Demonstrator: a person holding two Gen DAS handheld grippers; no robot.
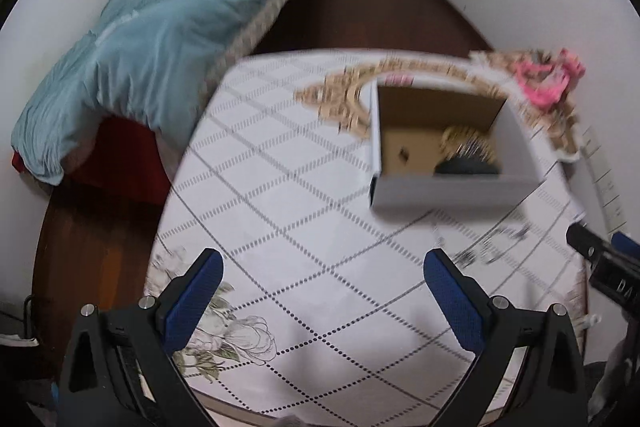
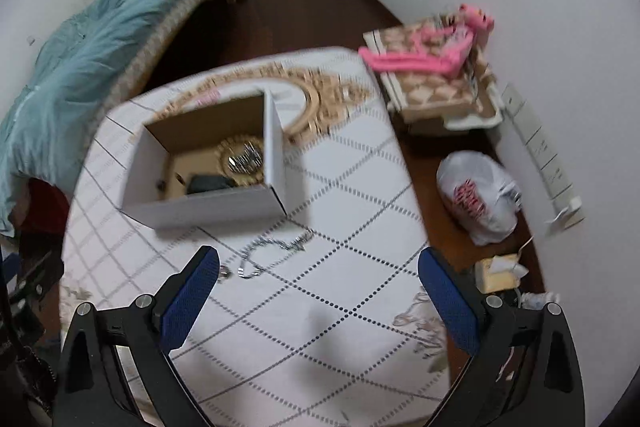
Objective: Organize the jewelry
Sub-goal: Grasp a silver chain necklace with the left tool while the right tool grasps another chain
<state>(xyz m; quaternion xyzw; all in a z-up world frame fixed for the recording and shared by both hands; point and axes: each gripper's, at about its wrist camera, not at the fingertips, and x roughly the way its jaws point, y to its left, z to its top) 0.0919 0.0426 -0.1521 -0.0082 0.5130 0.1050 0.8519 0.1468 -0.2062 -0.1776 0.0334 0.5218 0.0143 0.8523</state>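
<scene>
Right wrist view shows me the counter [image 2: 340,287] first, then the open box [image 2: 208,203] already holding a gold piece [image 2: 240,157] and a dark item; I'd judge the job partly done. A silver chain [image 2: 272,253] lies loose on the cloth just in front of the box, still to go in. My right gripper [image 2: 319,267] hovers over it, spread wide and empty; my left gripper [image 1: 323,271] likewise hangs spread above bare cloth.

Both views: soft, even indoor light, fairly bright, no glare. Motion blur throughout, worst on the box [image 1: 448,187] and the far pink items [image 2: 424,61]. Faint soft shadow on the worktop [image 2: 320,323] between the jaws. Strong fisheye bending; dark vignette at the corners.
</scene>
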